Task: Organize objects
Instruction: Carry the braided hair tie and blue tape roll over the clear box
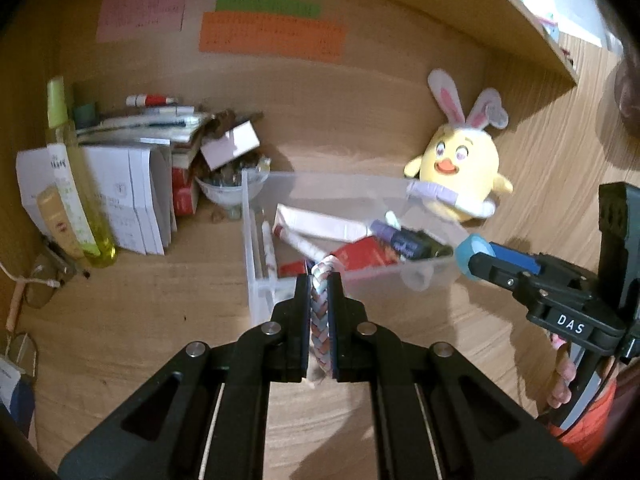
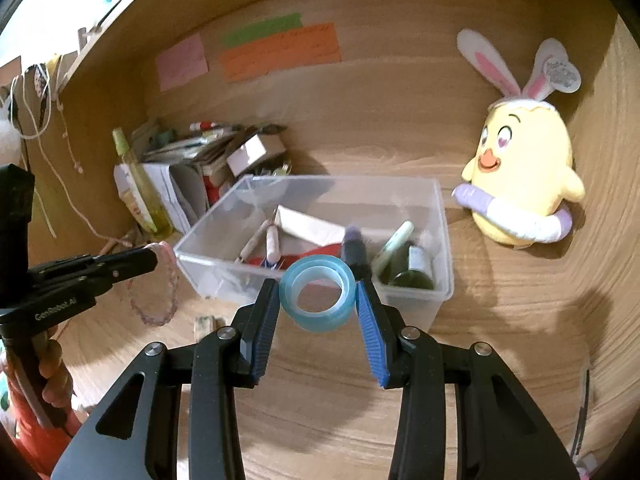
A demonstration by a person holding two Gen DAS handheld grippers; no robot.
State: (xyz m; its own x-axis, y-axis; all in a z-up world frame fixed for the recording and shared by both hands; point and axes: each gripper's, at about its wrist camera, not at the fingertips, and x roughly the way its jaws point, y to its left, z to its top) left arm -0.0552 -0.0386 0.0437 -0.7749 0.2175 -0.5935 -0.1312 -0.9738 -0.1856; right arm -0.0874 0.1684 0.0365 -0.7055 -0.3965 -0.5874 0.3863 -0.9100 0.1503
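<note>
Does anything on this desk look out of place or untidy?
Yes. Behind the clear bin, the stack of papers and boxes leans unevenly, and a small white box sits tilted on top.

sitting on desk: one clear plastic bin (image 2: 404, 300) | one yellow chick plush (image 2: 524, 184) | one blue tape roll (image 2: 318, 300) | one braided bracelet (image 1: 320, 312) | hanging on back wall: three colored paper notes (image 1: 272, 36) | standing at left: one yellow-green bottle (image 1: 76, 184)
</note>
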